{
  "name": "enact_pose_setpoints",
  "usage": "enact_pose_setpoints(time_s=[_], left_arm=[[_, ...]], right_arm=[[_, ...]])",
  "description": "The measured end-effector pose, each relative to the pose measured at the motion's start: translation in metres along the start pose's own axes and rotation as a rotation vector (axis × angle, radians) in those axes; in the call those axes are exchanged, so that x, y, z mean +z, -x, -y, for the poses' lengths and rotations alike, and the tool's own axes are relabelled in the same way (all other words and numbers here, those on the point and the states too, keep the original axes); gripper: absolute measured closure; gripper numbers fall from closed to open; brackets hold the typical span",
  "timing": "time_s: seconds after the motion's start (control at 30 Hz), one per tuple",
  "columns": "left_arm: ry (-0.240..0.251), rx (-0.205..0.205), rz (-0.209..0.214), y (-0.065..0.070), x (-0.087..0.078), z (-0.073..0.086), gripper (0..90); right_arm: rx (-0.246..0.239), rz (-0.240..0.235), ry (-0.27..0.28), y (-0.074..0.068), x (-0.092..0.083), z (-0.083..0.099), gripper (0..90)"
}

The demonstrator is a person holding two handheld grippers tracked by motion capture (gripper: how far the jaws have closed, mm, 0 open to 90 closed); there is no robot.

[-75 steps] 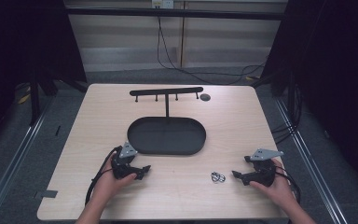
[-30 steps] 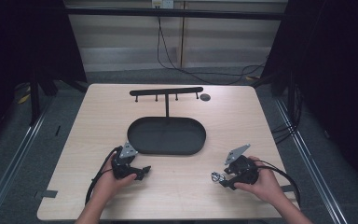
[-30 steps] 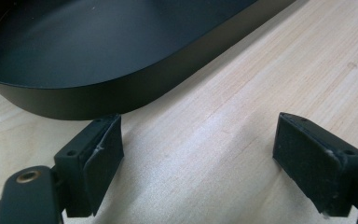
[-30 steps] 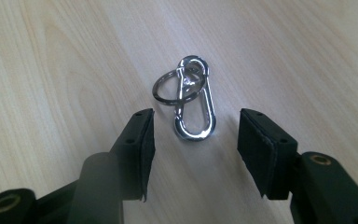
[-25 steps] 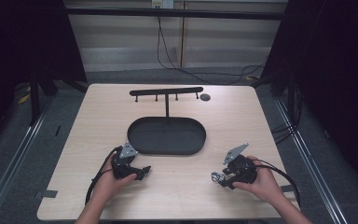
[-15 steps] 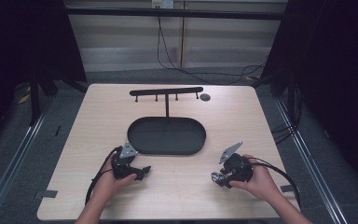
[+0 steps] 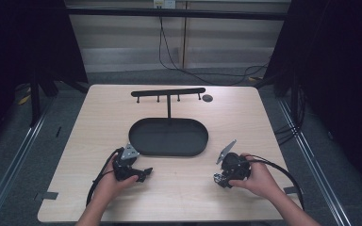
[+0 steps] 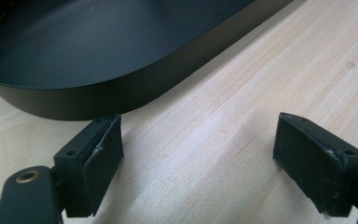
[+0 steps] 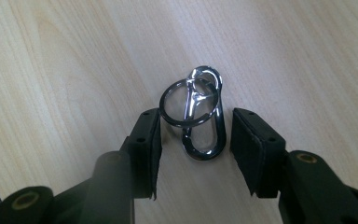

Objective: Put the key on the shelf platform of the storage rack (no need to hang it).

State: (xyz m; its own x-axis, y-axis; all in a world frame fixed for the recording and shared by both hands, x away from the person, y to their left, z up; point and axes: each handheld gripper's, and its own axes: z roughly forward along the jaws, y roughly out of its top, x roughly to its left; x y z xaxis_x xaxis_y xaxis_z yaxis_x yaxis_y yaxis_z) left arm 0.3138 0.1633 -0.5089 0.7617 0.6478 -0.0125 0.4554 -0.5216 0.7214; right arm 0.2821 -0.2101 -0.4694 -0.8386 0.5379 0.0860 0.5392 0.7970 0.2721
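- Right tongs (image 9: pixel 193 144): since a moment earlier they have come in over the carabiner clip (image 9: pixel 204 122) with its key ring (image 9: pixel 182 106). The jaws have just been closing, with the clip between them.
- State: the pads (image 9: pixel 154 140) stand just beside the clip and ring on either side; no firm pinch is evident, so the jaws count as parted.
- Location: the clip lies flat on the counter (image 9: pixel 74 56), between the right jaws.
- Left tongs (image 8: pixel 200 154): jaws wide apart, nothing between them, unmoved, just beside the black tray (image 8: pixel 121 93).
- Judgement: pick-up is imminent; further closing is needed.
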Motion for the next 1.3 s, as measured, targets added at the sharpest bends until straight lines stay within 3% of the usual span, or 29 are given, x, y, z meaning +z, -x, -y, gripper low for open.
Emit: enact_pose_setpoints(time_s=[0.13,0.17,0.2,0.53,0.8,1.03,1.3], left_arm=[[0.0,0.001,0.0,0.0,0.0,0.0,15.6],[0.0,0.001,0.0,0.0,0.0,0.0,15.6],[0.0,0.001,0.0,0.0,0.0,0.0,15.6],[0.001,0.002,0.001,0.0,0.0,0.0,15.6],[0.0,0.001,0.002,0.0,0.0,0.0,15.5],[0.001,-0.003,0.004,0.0,0.0,0.0,15.5],[0.0,0.003,0.001,0.0,0.0,0.0,15.5]], right_arm=[[-0.019,0.014,-0.022,-0.001,0.0,-0.004,57.9],[-0.016,0.027,-0.039,-0.002,0.0,-0.006,65.5],[-0.017,0.034,-0.05,-0.003,0.0,-0.007,66.9],[0.018,0.047,-0.094,-0.002,0.001,-0.013,68.5],[0.033,0.036,-0.061,0.001,-0.011,-0.012,68.5],[0.088,0.003,-0.015,0.004,-0.021,-0.012,68.6],[0.067,0.022,0.002,0.004,-0.035,-0.022,68.5]])
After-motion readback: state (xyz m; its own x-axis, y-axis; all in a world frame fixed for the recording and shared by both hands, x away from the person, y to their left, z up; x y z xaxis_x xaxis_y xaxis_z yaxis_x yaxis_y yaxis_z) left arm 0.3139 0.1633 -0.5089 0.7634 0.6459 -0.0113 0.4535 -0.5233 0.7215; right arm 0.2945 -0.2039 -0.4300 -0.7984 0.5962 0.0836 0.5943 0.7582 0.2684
